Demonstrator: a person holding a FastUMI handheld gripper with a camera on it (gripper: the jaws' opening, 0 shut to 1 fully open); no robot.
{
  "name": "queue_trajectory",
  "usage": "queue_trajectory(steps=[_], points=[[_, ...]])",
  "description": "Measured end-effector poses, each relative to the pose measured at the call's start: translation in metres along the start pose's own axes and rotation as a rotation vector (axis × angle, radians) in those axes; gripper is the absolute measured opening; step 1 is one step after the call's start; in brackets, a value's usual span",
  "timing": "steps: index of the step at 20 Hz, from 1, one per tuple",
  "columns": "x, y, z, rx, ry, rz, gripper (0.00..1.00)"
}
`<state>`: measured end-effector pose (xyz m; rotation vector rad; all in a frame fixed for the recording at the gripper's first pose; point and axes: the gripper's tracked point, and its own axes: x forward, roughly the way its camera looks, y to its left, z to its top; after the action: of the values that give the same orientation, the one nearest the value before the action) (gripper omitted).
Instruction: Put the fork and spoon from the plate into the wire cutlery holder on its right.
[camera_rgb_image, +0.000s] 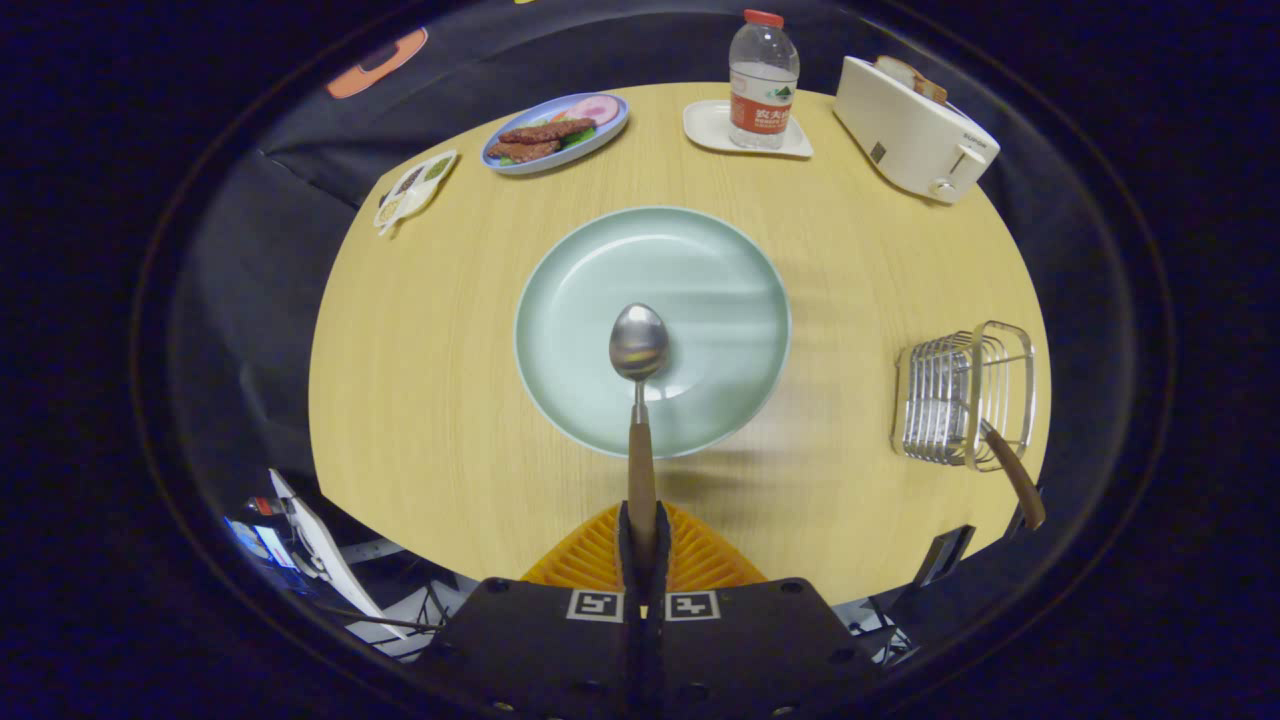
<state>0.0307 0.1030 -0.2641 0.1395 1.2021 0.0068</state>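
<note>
My gripper (641, 540) is shut on the brown handle of the spoon (639, 395). The spoon's metal bowl points forward and hangs over the near half of the pale green plate (700, 260), which has nothing else on it. The wire cutlery holder (962, 395) stands on the table to the right of the plate. A brown handle (1015, 480) sticks out of the holder toward me; I take it for the fork's, its head hidden behind the wires.
The round wooden table (420, 380) also carries a blue plate of food (556, 131), a small sauce dish (413, 187), a water bottle (763, 80) on a white tray, and a white toaster (912, 130) at the far right. The table's near edge is just under my fingers.
</note>
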Motion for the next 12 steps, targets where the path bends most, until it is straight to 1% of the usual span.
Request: queue_trajectory(steps=[3, 6, 12], points=[[-0.036, -0.012, 0.001, 0.010, -0.010, 0.024, 0.00], [-0.075, -0.038, 0.000, 0.043, -0.014, 0.039, 0.00], [-0.133, -0.118, -0.001, 0.119, -0.016, -0.011, 0.00]])
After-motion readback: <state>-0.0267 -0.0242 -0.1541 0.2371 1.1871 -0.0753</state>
